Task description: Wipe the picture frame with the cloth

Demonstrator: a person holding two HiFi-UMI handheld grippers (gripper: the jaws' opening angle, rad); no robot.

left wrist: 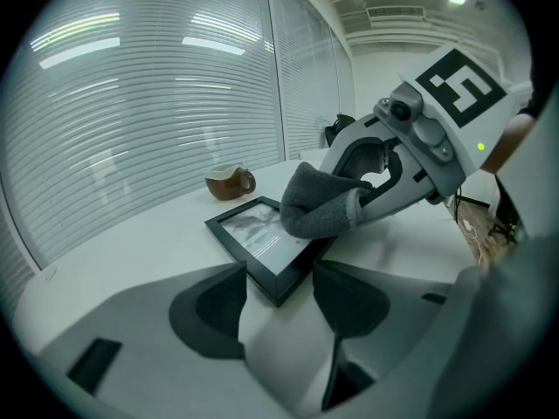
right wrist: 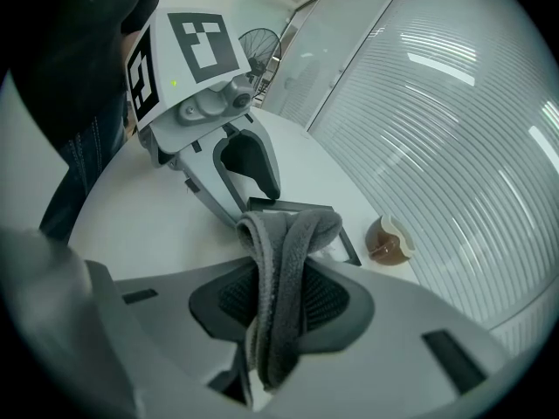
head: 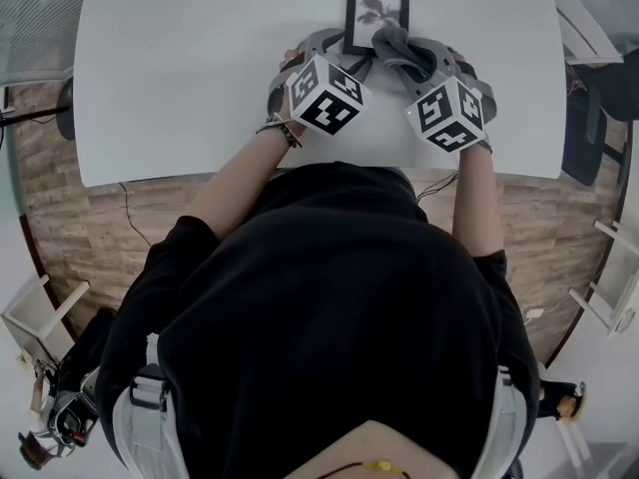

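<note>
At 12 o'clock on the white table (head: 180, 68), near its far edge, the picture frame (head: 377, 13) lies flat. It is a rectangle with a narrow black moulding and a glossy pane over a pale, greyish print. The tabletop is smooth and matte, with rounded corners.

At the frame's 5 o'clock corner sits the cloth (left wrist: 319, 203), a thick grey fleece with a nubby, felted surface, folded into a soft roll. Its bunched end rests on the pane and overhangs the moulding. The right gripper (right wrist: 279, 299) holds this cloth: its 2 dark, ribbed pads are closed on the folded layers, which stand up between them as a narrow vertical band and curl over at the top.

At the frame's 7 o'clock corner, the left gripper (left wrist: 278, 278) has its jaws spread wide. The 2 smooth dark pads stand well apart, and the frame's sharp black corner shows in the gap between them. Neither pad is closed on it.

Both grippers have pale grey moulded shells with curved, hooked arms, and each carries a cube of black and white square markers.

At 1 o'clock from the frame, near the table's far edge, stands a round brown glazed cup (left wrist: 229, 182) with a handle. Beyond it, ribbed white blinds cover the windows.
</note>
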